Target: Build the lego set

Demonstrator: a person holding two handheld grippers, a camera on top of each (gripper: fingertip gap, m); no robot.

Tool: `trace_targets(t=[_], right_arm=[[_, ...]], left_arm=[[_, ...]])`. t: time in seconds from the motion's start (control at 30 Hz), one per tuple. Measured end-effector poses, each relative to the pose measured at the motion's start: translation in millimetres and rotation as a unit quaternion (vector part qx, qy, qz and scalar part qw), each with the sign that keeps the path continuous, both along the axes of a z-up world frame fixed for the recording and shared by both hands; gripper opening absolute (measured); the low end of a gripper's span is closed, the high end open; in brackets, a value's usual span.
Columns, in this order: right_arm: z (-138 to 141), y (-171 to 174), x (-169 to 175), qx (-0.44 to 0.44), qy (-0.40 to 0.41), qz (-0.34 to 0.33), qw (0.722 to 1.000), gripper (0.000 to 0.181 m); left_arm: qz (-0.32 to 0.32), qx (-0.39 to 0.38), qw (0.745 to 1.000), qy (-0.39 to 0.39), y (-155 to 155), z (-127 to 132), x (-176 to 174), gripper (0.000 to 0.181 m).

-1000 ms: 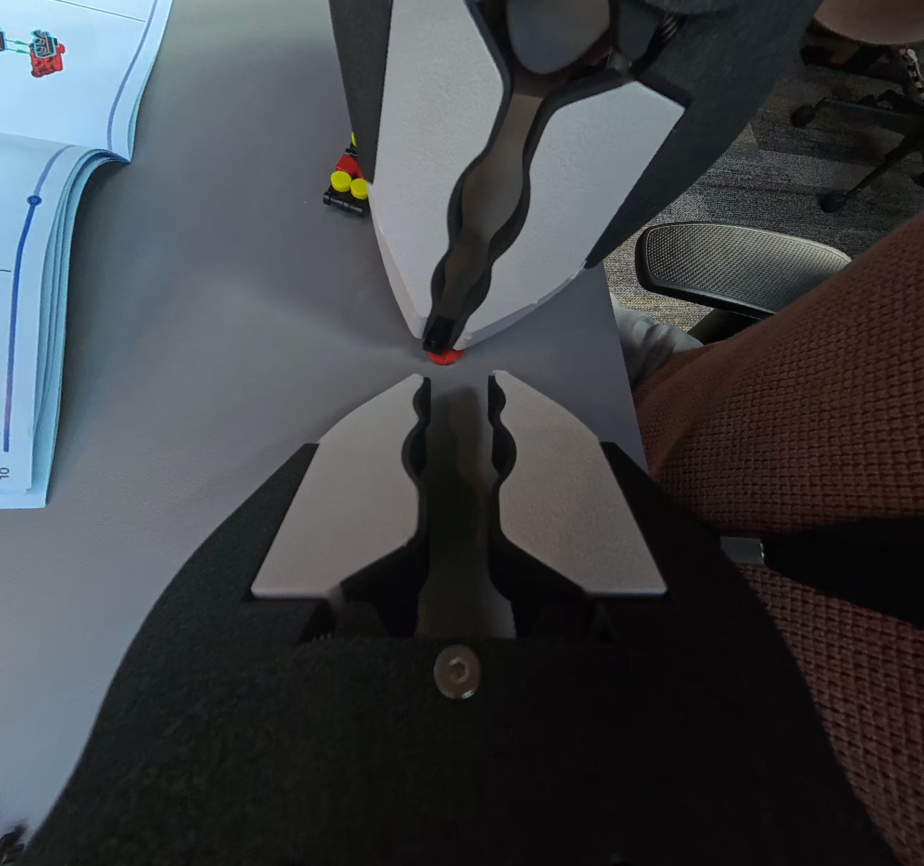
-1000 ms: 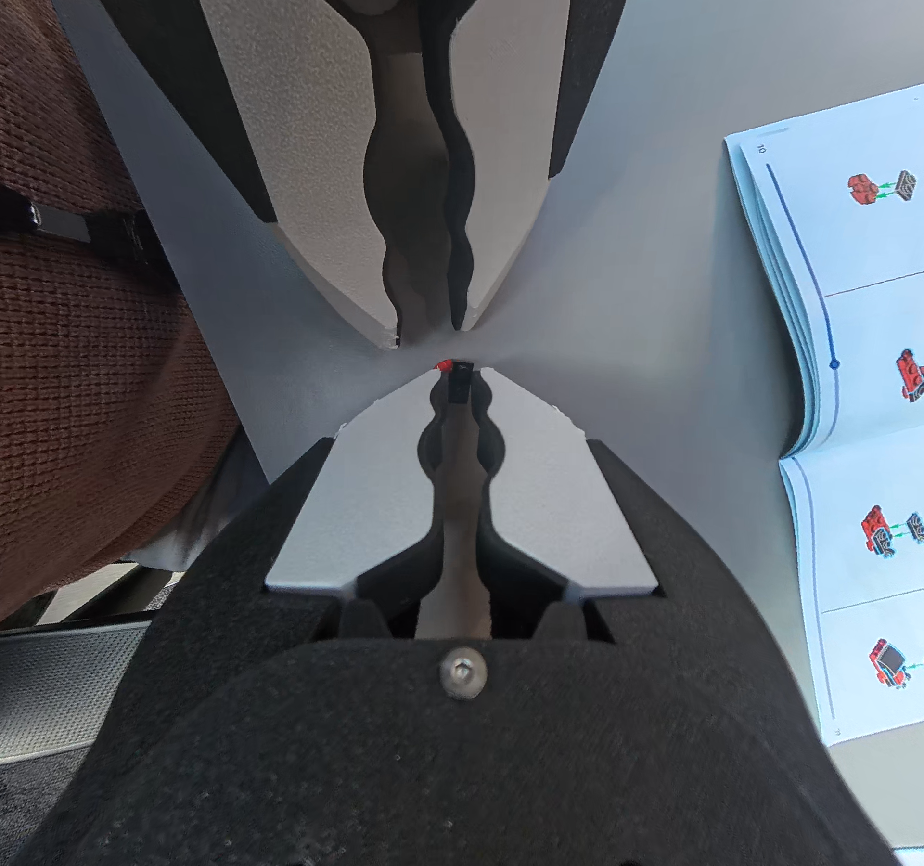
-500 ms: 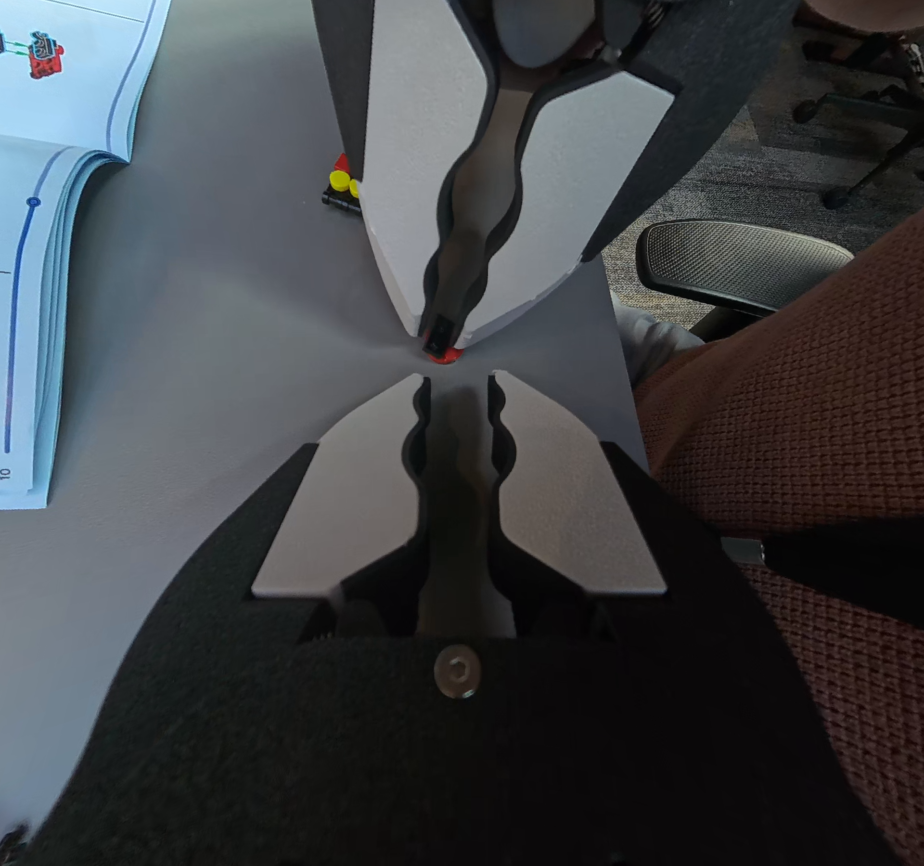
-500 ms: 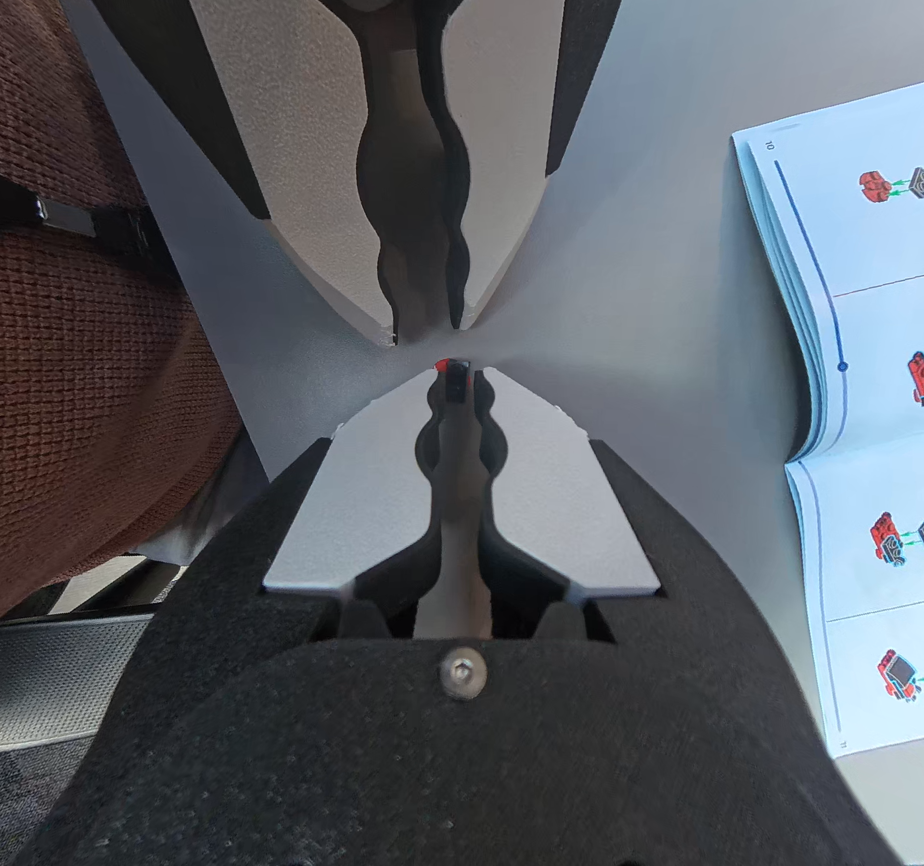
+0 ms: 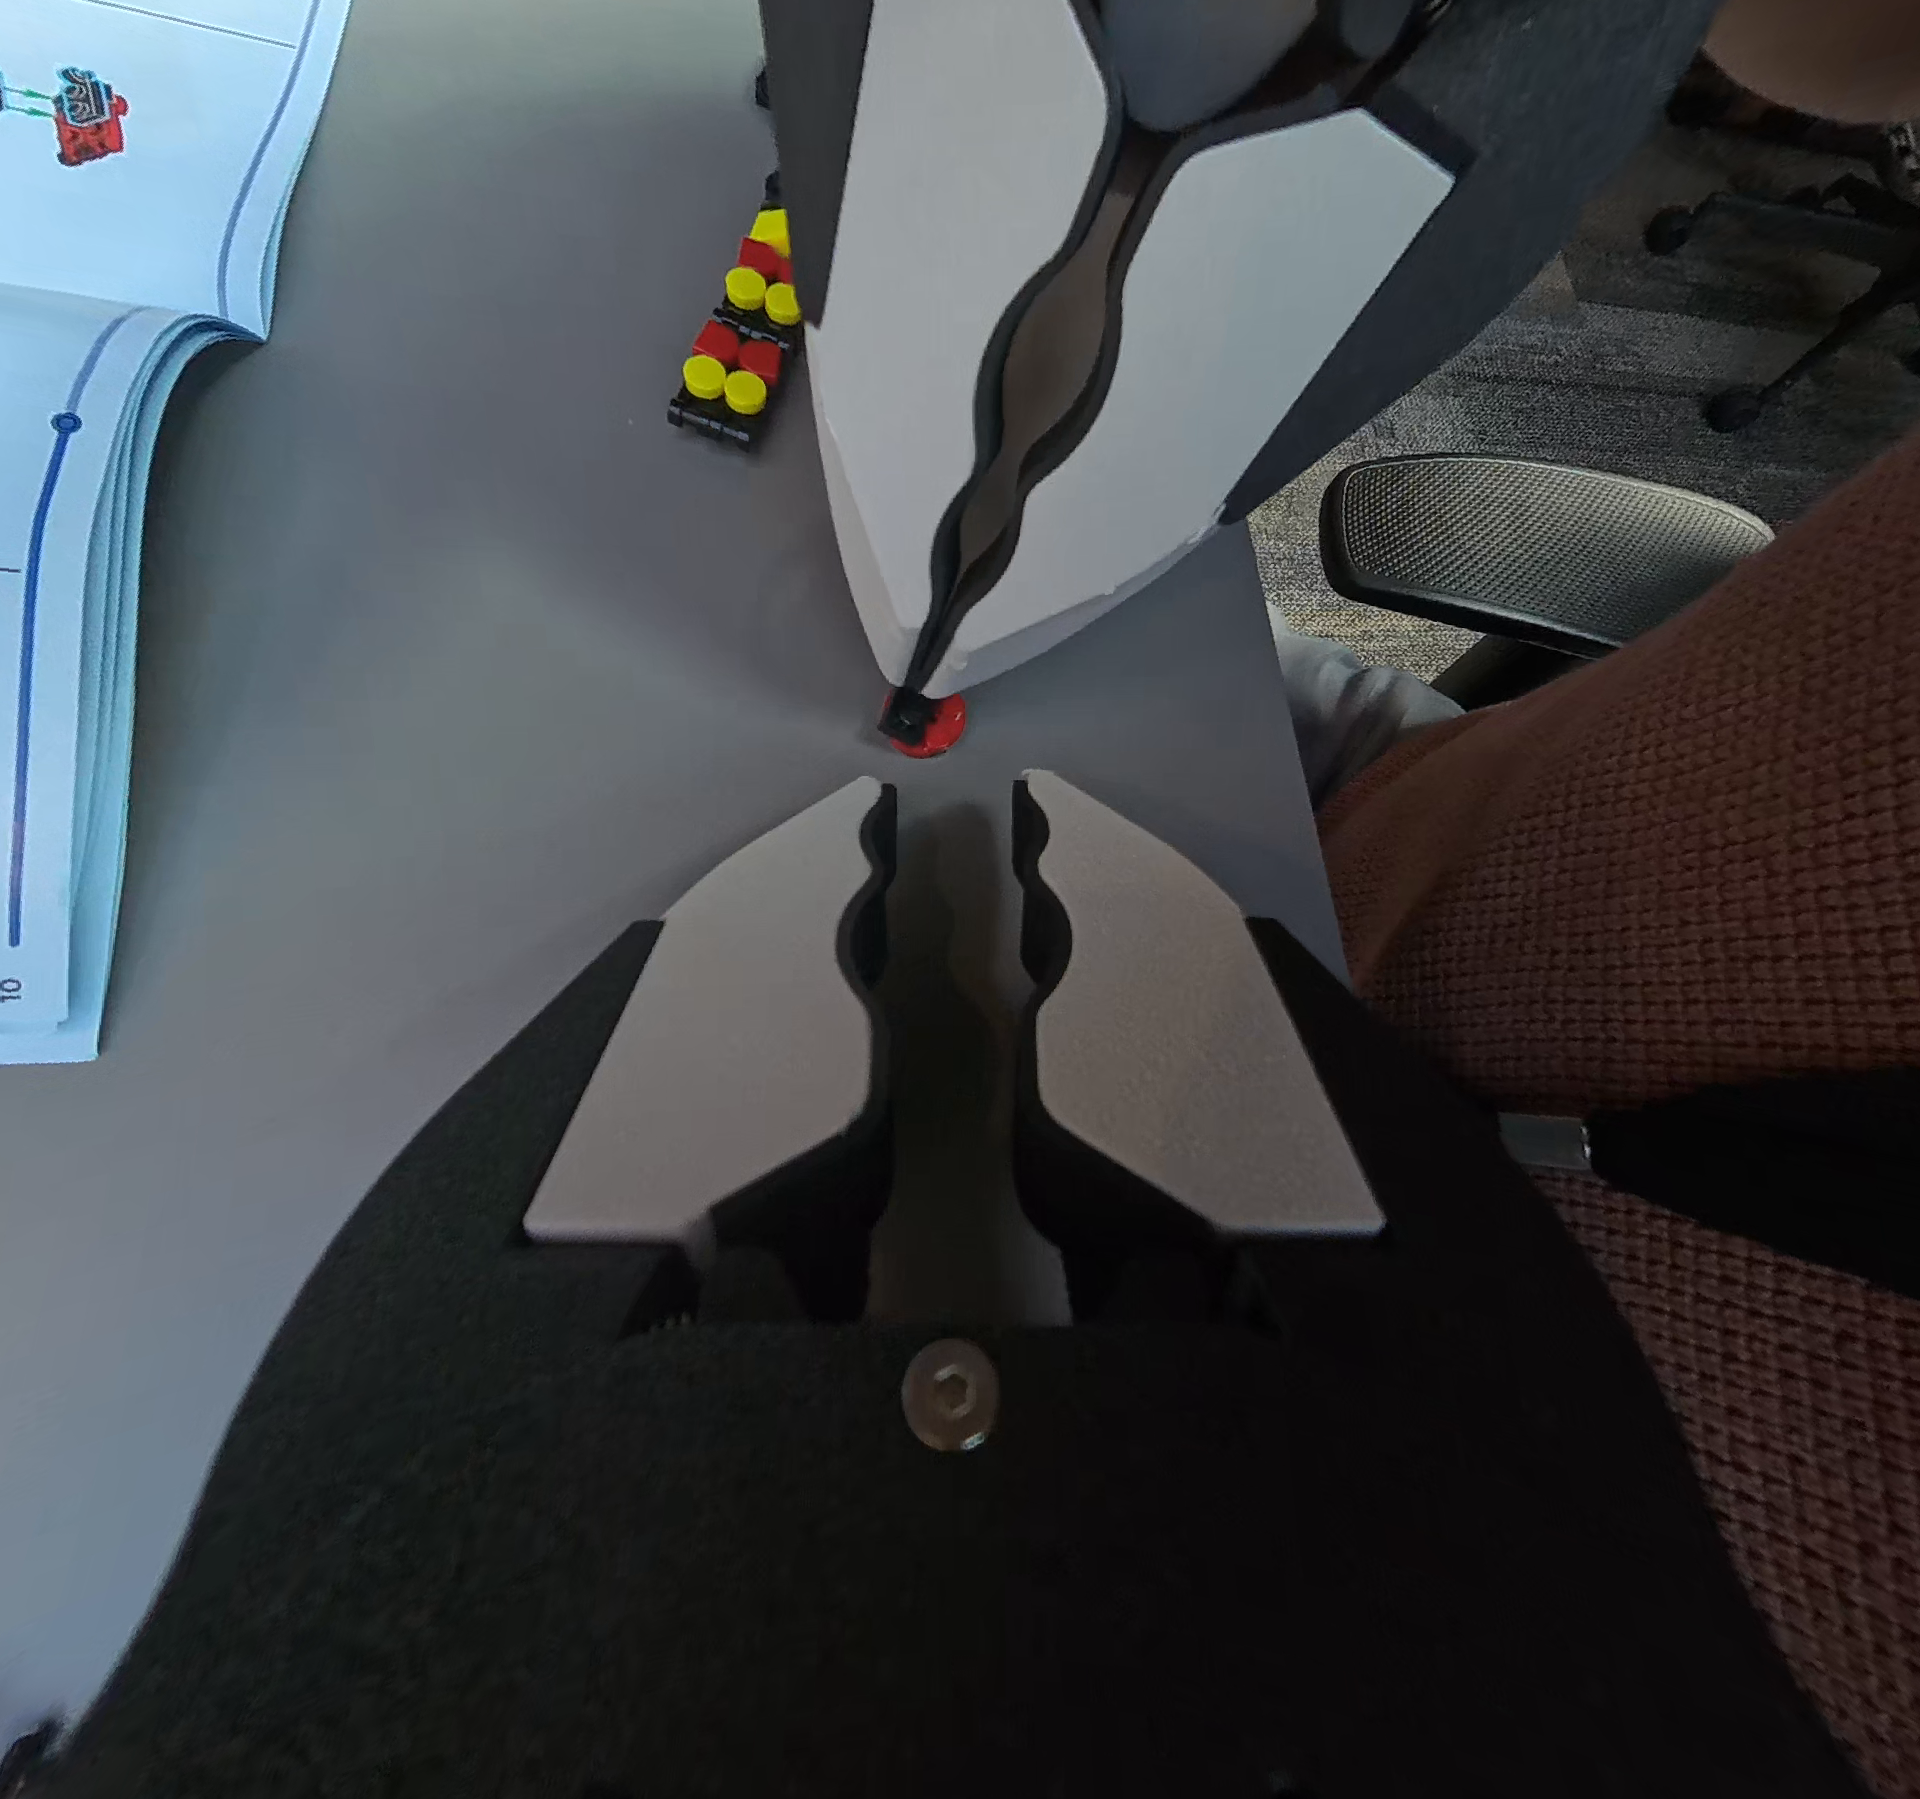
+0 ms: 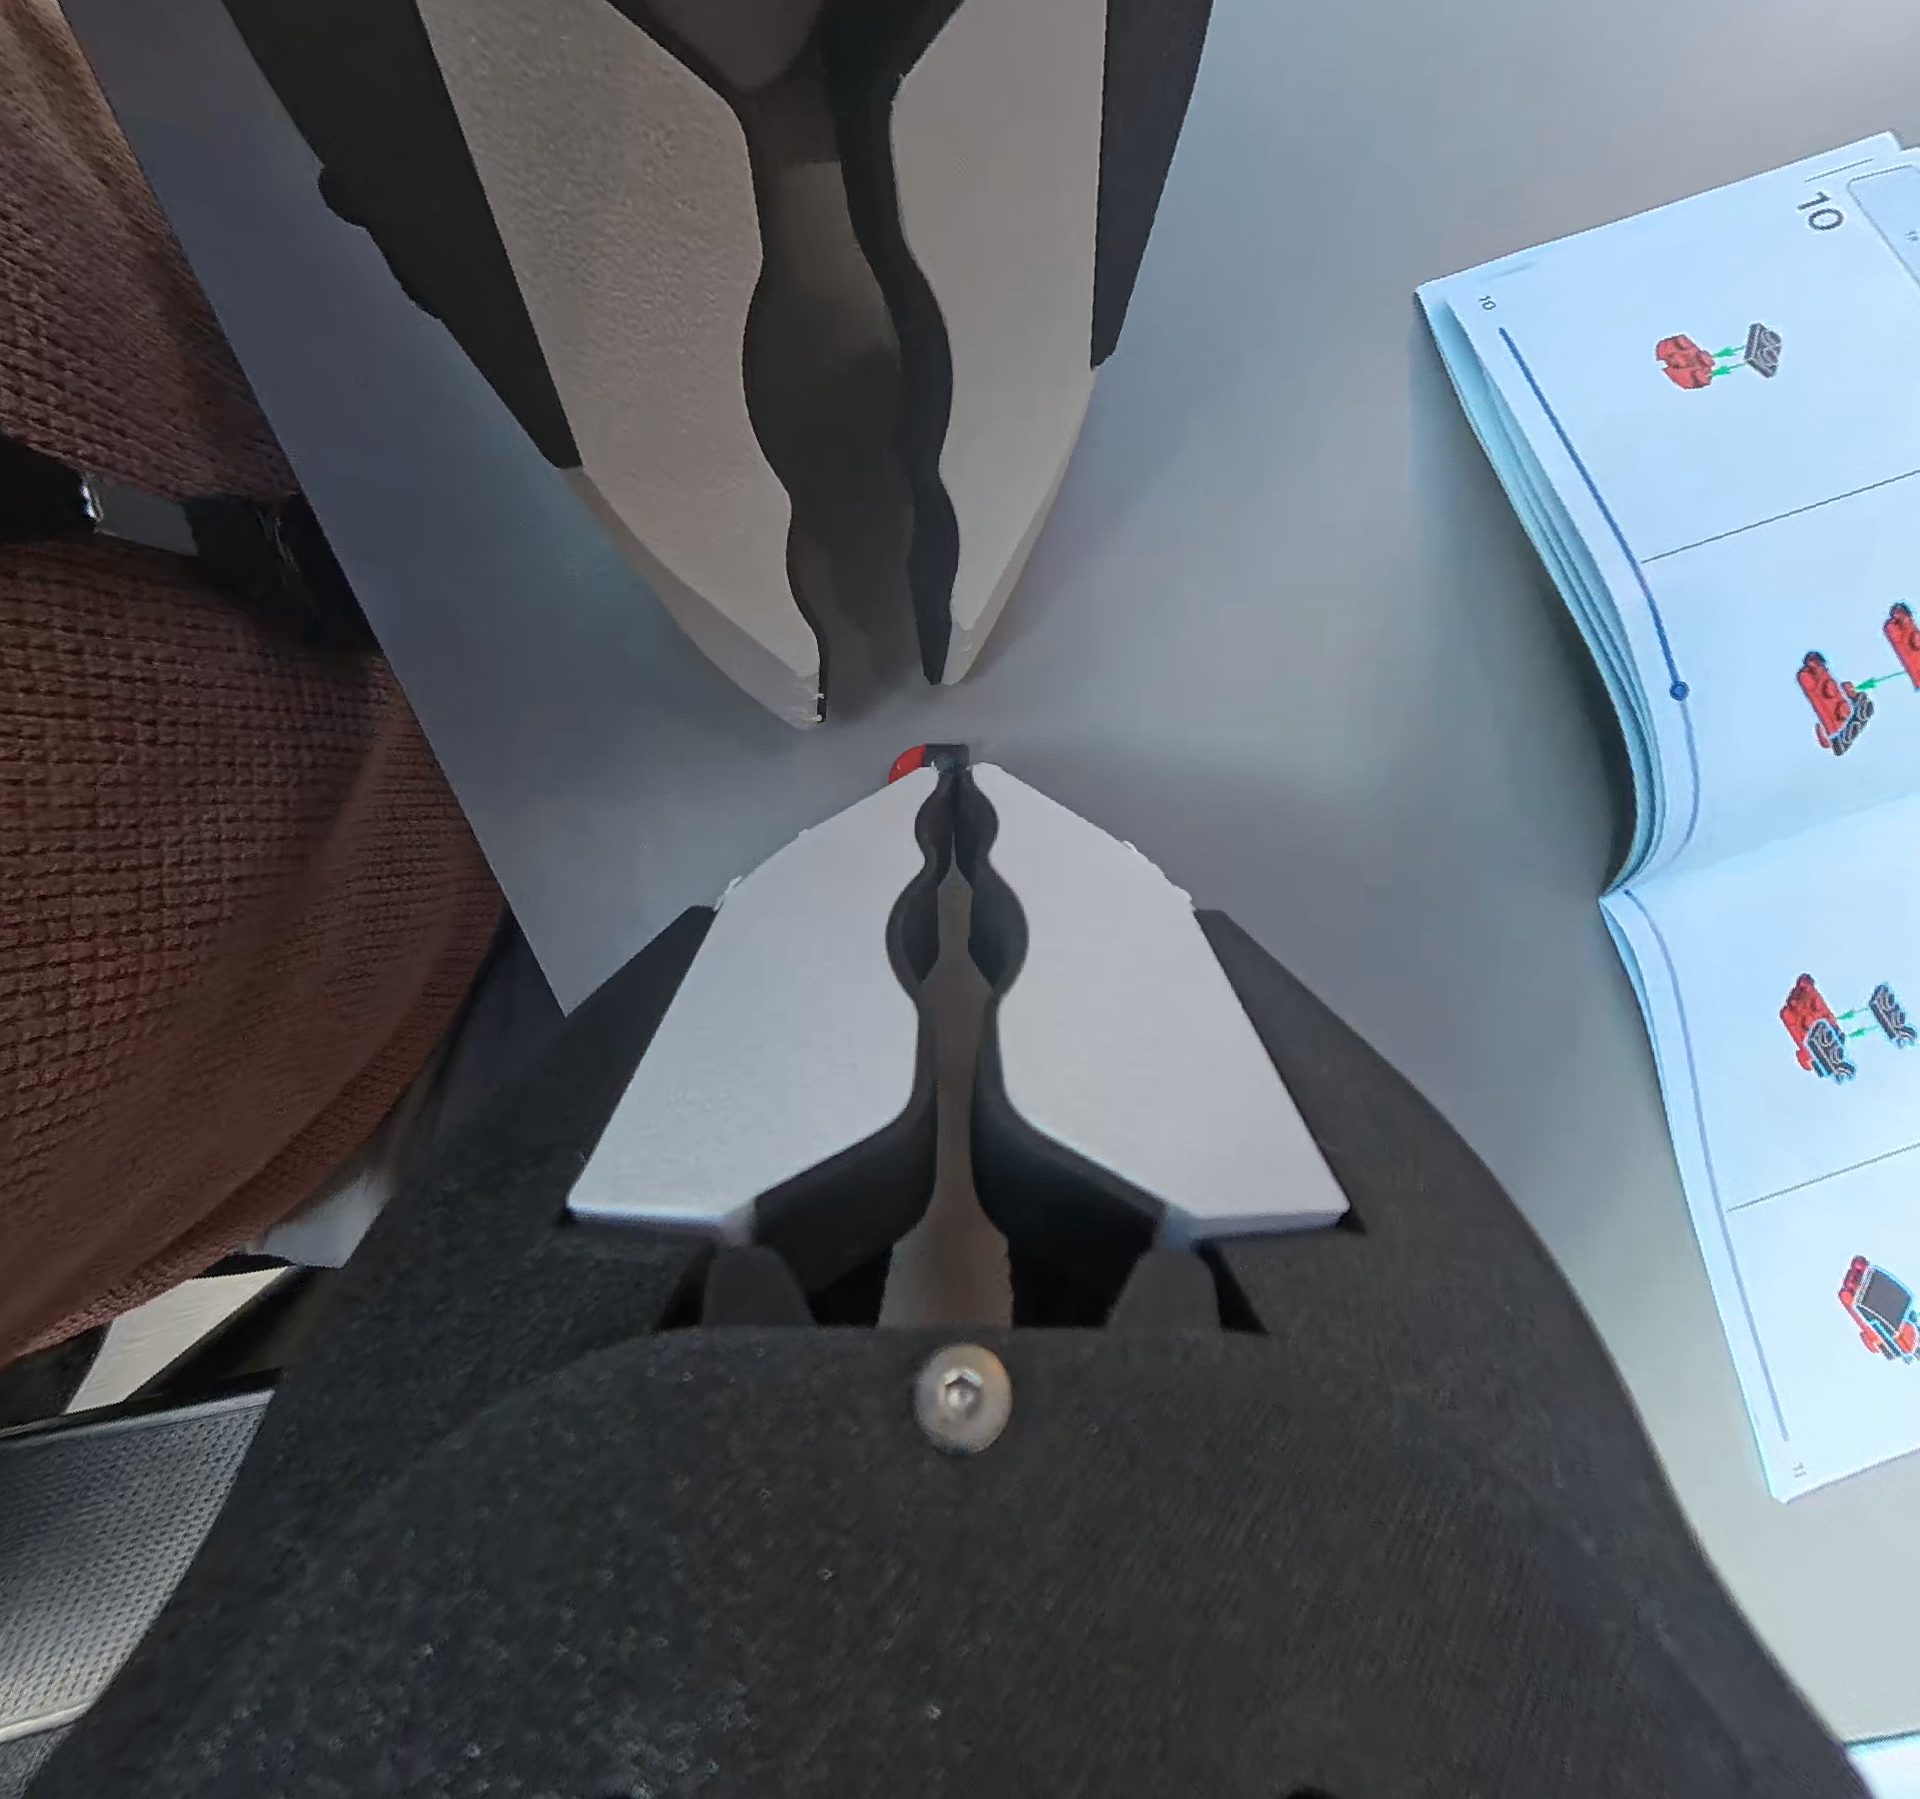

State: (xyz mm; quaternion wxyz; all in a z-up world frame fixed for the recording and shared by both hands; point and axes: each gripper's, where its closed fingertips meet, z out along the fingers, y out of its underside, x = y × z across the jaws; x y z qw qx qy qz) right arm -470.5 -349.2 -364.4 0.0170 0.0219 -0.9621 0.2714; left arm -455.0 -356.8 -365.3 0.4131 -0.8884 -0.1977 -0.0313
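1. Left tool [image 5: 948,788]: grey wedge fingers with black wavy pads, jaws standing apart with nothing between them, tips hovering just short of a small lego piece on the grey desk [image 5: 468,606].
2. Far left of the left wrist view: open pale-blue instruction booklet [image 5: 125,191] lying flat on the desk, pages showing red model drawings.
3. Centre left, beyond the tools: small lego sub-assembly, a black base carrying red and yellow round studs [image 5: 732,347], resting on the desk, partly hidden by the right tool's finger.
4. Centre: small black lego piece [image 5: 911,713] seated against a red round lego plate [image 5: 930,726]. Both sit at the tip of the right tool, between the two tools.
5. Right tool [image 6: 951,770]: same build, jaws drawn nearly together, pinching the small black lego piece at the very tips; the red round plate peeks out to the left of them in the right wrist view. Whether the plate touches the desk, cannot tell.
6. Right of centre: brown knitted sleeve [image 5: 1662,866] of the person at the desk edge.
7. Far right, off the desk: black mesh office chair [image 5: 1538,544] on grey carpet.
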Motion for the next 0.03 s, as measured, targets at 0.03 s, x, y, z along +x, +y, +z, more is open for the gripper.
trace_targets(t=[0.03], right_arm=[[-0.3, -0.4, 0.0, 0.000, 0.000, 0.000, 1.000, 0.000]], left_arm=[[0.000, 0.000, 1.000, 0.000, 0.0, -0.1, 0.0, 0.021]])
